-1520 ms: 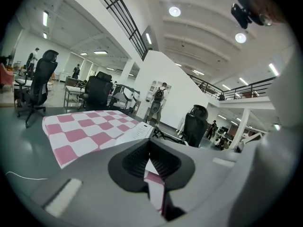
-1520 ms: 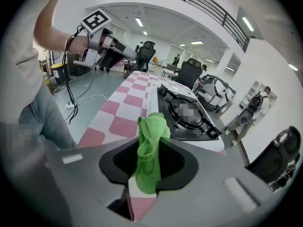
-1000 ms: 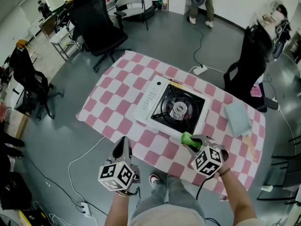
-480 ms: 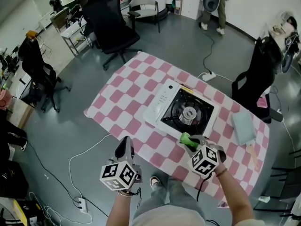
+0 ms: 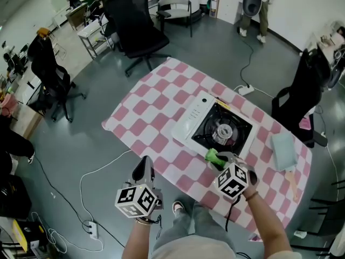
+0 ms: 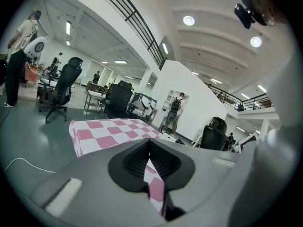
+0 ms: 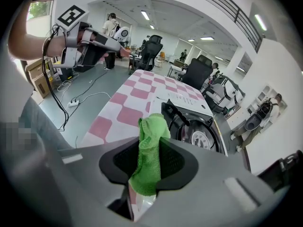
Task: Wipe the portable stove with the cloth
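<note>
Stove and checkered tablecloth sit further right; grey floor around.

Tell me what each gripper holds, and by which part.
The right gripper pinches the green fuzzy cloth around its bunched middle; one end sticks out. The left gripper, shut, holds nothing.

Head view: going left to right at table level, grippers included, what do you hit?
In order: left gripper → portable stove → light blue pad. The right gripper and its green cloth overlap the stove, so both are omitted.
</note>
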`<state>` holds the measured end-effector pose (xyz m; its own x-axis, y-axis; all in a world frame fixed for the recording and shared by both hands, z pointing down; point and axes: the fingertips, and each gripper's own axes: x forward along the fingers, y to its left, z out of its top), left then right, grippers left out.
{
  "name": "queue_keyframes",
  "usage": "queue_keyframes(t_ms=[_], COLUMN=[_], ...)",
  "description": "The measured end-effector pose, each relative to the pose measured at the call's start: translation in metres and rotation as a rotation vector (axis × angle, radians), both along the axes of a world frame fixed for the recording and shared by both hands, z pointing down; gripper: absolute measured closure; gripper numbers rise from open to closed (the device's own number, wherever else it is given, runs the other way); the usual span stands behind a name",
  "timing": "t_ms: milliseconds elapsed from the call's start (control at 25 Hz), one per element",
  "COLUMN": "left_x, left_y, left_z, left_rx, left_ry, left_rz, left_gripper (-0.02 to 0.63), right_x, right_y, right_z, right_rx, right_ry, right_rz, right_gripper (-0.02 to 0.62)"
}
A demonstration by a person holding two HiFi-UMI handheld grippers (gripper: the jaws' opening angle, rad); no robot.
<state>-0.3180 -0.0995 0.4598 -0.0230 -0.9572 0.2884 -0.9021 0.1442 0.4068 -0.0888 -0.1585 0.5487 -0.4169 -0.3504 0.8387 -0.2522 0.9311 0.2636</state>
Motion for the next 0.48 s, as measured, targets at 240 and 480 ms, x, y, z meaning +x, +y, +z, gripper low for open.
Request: queue_keyframes(t_ms=[240, 480], left_x=[-0.008, -0.017], left_y=[0.006, 0.014], left_z=[0.000, 0.001], left_rx=[-0.005, -0.016], left_ry=[-0.001, -0.002], left_rz=[-0.022, -0.050], left_gripper=[0.606, 0.606], right_x=[-0.015, -0.031], right_y=[-0.005, -0.011], right_z=[0.000, -0.002], right_rx=[-0.002, -0.007], right_ry=[-0.015, -0.046], right_rz=[-0.008, -0.013], right_gripper=[0.495, 0.495])
